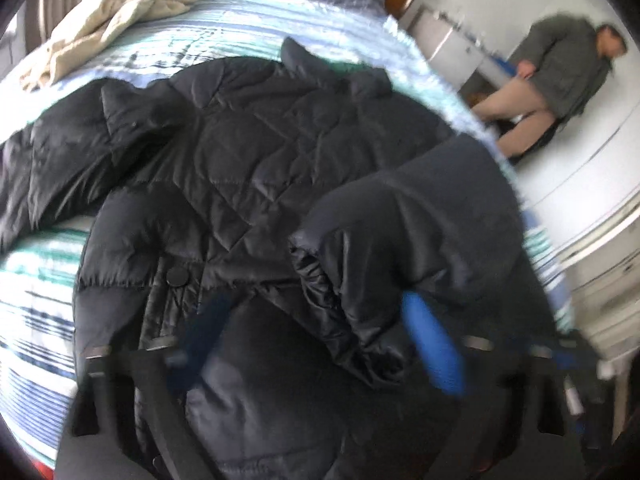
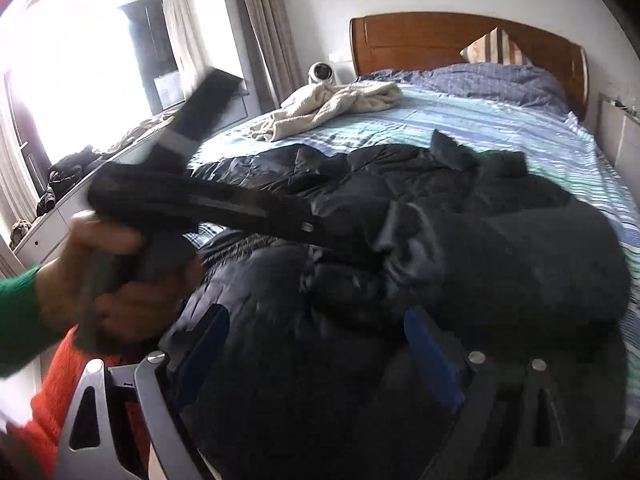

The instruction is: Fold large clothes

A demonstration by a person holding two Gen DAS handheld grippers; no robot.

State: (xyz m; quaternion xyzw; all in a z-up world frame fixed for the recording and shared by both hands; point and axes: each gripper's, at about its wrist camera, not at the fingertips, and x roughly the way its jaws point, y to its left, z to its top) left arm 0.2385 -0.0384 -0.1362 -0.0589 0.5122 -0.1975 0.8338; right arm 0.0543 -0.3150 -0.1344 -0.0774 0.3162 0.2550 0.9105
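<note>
Left hand-held gripper [image 1: 320, 344]: blue pads spread, angled down over the folded-in sleeve of the black quilted puffer jacket [image 1: 248, 168], nothing pinched. Right hand-held gripper [image 2: 316, 352]: spread wide, empty, over the near hem. Jacket lies across the striped bed [image 2: 500, 120], sleeve at left still out. Judged light, puffy, slick-shelled, springy; best taken at cuff or hem seams.

Black jacket [image 2: 460, 216] on bed [image 2: 520, 128] — R fingers [image 2: 430, 356] apart.
</note>
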